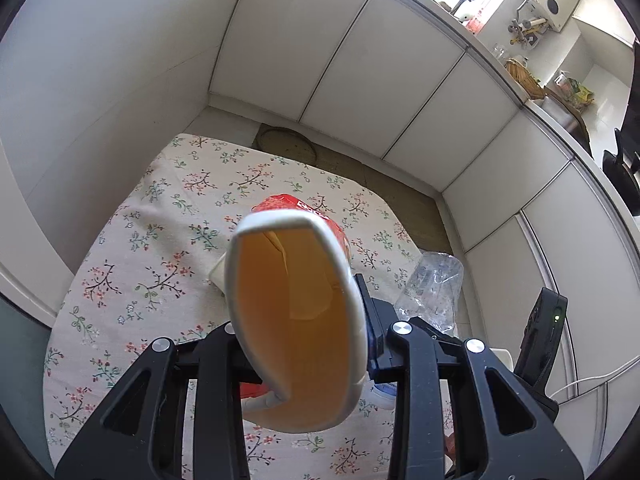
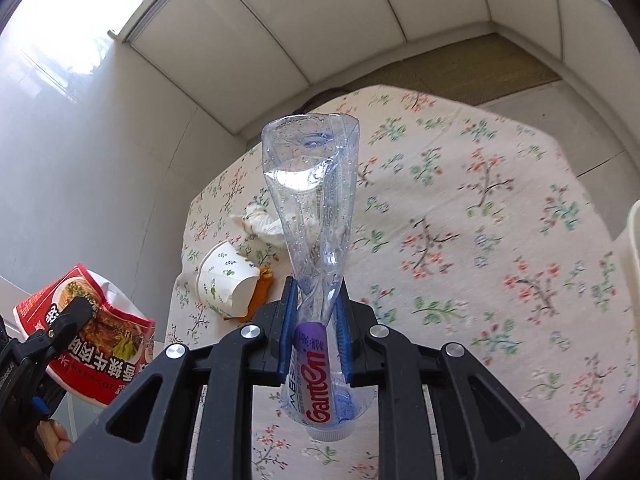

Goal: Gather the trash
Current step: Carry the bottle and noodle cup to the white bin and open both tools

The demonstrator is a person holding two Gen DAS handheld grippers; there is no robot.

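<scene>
The left tool [image 1: 304, 320] clamps a red noodle bowl [image 1: 296, 312], squashed out of round, raised above the floral surface [image 1: 160, 208]. The right tool [image 2: 316, 320] pinches a clear bottle [image 2: 310, 208] at its crushed waist, base up, cap down. A paper cup [image 2: 226, 284] and a crumpled tissue [image 2: 264, 224] lie on the surface near its far-left edge.

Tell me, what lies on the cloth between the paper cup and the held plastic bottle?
In the right wrist view, an orange scrap lies beside the paper cup, toward the plastic bottle pinched in the right gripper.
</scene>
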